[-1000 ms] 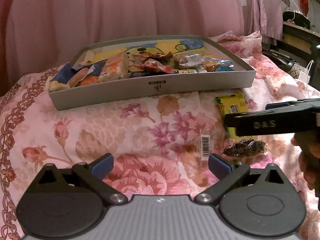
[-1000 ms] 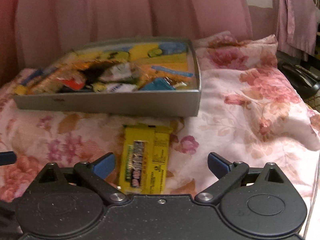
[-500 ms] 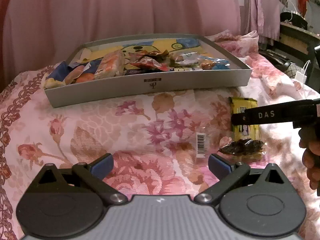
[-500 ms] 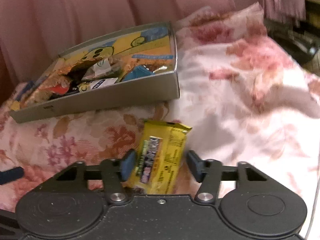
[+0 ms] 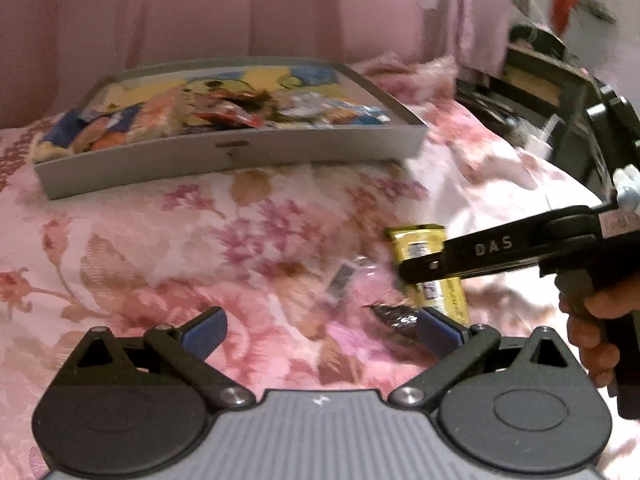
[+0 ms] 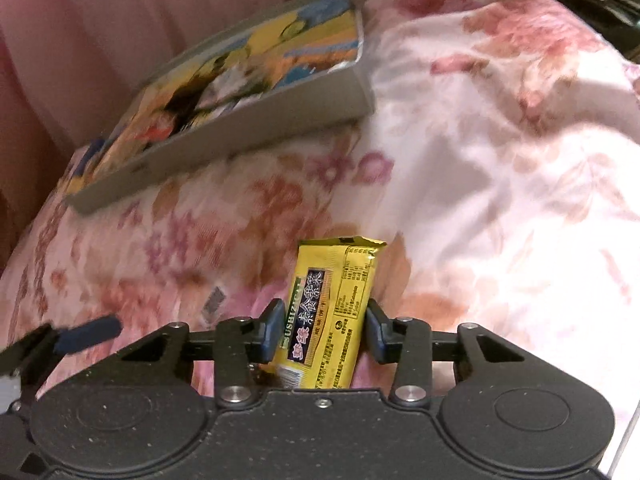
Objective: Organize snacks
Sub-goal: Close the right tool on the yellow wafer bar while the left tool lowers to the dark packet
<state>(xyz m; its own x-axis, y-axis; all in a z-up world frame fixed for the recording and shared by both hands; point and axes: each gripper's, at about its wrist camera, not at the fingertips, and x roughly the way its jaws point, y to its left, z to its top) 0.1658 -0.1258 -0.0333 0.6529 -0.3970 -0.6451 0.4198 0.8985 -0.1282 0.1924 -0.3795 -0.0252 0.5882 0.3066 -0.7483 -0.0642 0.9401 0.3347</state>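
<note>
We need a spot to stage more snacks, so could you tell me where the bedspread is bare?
Bare: left, between the tray and left gripper; also right of the tray. Crowded: around the yellow packet, where wrappers lie.

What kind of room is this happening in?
Probably a bedroom at home. The grey snack box sits on a soft floral quilt, like bedding; a pink curtain hangs behind it, and clothes hang at the right.
</note>
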